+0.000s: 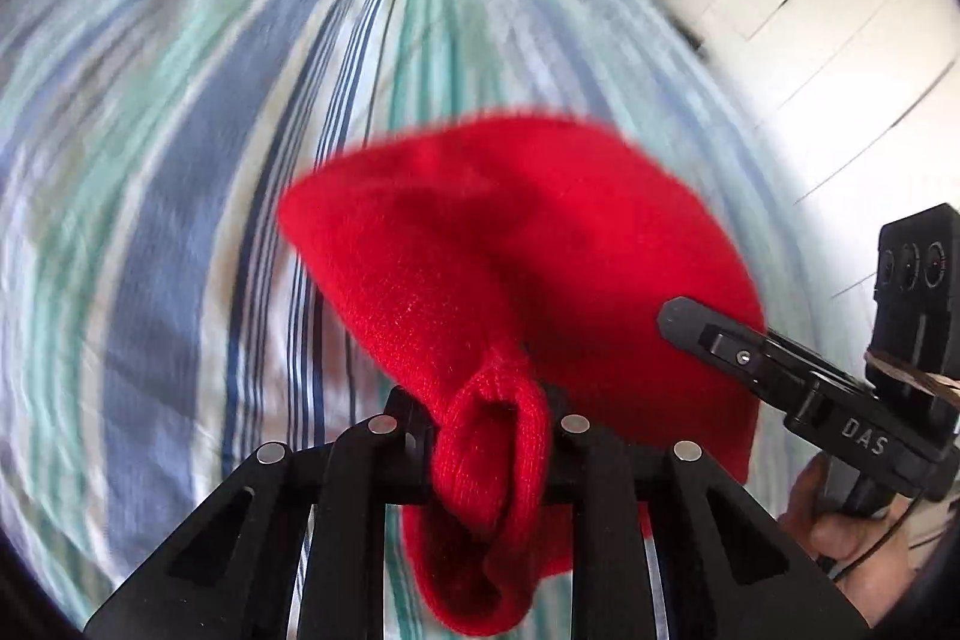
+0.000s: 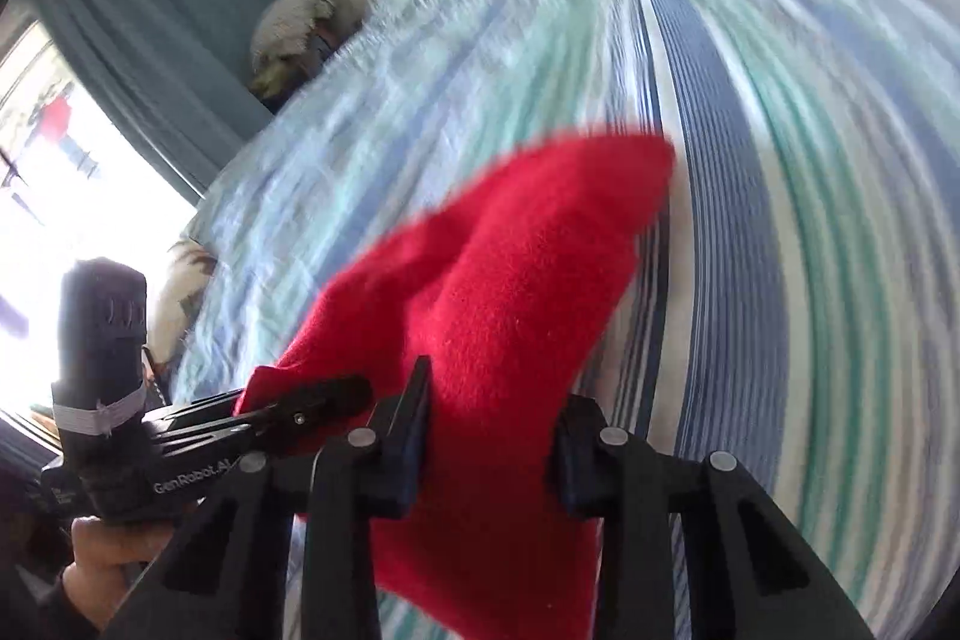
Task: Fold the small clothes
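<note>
Both pairs of tongs are clenched on one red knitted hat (image 1: pixel 528 244), which hangs in the air between them above the bed. The left tongs (image 1: pixel 489 451) pinch a rolled, ribbed bit of the hat's edge, bunched into a loop right between the fingers, with more red knit sagging below them. The right tongs (image 2: pixel 489 436) grip a wider fold of the same hat, the cloth filling the gap between their fingers and rising ahead of them to a blunt corner. Each pair shows up beside the other: from the left tongs the right ones reach into the hat's far side, with a hand (image 1: pixel 840 526) on the grip underneath; from the right tongs the left ones bite the hat's near corner. Beyond the hat lies the bedspread (image 1: pixel 180 160), striped blue, green and white, blurred. Past that are a blue curtain (image 2: pixel 150 22) by a bright window and a white wall.
</note>
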A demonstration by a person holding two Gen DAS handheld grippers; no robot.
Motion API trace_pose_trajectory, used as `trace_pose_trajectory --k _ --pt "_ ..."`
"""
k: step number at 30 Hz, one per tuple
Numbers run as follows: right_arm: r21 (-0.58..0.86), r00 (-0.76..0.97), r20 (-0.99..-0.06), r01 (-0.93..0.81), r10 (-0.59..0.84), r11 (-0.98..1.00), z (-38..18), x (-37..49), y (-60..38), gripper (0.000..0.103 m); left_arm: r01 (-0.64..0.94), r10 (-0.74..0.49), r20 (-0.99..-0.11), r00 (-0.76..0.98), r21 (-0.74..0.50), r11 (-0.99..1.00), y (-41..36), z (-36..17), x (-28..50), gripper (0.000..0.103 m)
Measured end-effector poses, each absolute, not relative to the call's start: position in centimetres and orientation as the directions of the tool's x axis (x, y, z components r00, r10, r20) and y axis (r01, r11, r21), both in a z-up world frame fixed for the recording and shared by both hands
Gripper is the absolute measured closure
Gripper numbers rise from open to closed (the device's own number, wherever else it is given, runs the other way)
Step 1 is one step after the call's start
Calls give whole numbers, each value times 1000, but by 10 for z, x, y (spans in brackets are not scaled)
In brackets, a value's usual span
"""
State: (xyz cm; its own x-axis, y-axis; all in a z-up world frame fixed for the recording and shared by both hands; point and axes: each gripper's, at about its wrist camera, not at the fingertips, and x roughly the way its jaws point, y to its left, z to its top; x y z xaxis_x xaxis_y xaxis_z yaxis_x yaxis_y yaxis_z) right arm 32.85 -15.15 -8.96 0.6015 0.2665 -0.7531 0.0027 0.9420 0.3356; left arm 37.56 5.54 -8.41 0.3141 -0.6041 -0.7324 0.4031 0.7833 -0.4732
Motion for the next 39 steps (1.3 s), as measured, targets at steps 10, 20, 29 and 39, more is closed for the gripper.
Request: trace_pose_trajectory --k 10,20,29,39 --pt "281 684 -687 -59 244 958 3 334 -158 61 455 -621 -683 385 -445 771 60 -22 386 51" --pt "-22 491 -870 57 -47 998 -92 144 -167 0 319 -165 -796 582 37 947 102 -109 200 11" --pt "-71 500 -855 154 -140 986 -36 38 -140 0 192 -70 -780 622 65 979 101 -27 118 1" --pt "-75 530 -845 9 -69 997 27 20 -92 0 245 -89 -816 571 66 967 105 23 63 1"
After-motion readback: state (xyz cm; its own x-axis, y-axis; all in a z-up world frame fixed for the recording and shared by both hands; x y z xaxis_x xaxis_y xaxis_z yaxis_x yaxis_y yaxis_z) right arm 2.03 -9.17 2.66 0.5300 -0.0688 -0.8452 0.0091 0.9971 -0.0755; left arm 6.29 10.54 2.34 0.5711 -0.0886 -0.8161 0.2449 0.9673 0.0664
